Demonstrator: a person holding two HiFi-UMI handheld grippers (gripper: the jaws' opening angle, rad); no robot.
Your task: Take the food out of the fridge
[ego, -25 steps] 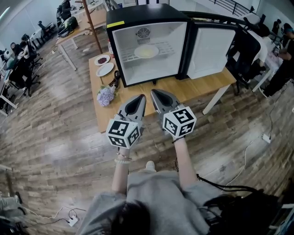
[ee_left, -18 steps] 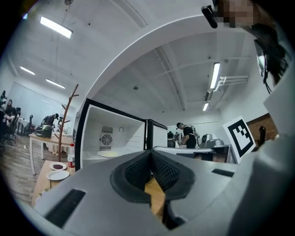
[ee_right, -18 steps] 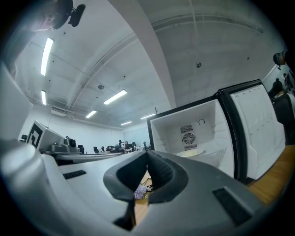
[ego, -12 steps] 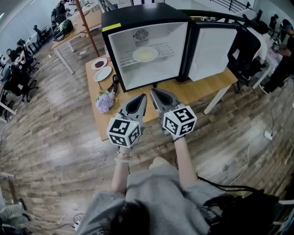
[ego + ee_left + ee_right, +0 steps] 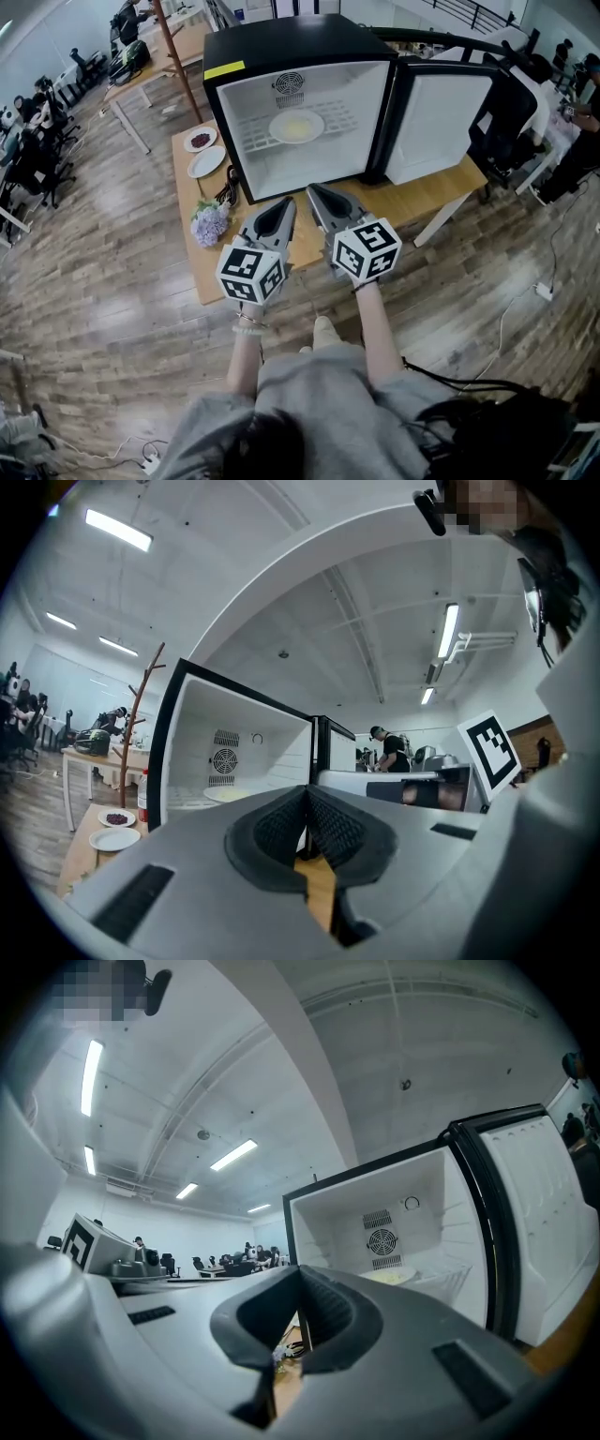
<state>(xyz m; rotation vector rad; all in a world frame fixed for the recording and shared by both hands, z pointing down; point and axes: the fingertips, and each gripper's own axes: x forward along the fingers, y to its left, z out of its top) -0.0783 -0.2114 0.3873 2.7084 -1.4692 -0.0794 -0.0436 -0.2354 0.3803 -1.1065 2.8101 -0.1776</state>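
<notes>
Your left gripper, right gripper: fingers pressed together, empty. Spread them before fridge, else you shove plate of food toward far wall.

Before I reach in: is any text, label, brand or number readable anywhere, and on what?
No text can be read in any view.
Yellow sticker on the top front edge of the black mini fridge: print, if any, too small to read.
Black-and-white marker cubes: coded square patterns only, no letters or numbers.
</notes>
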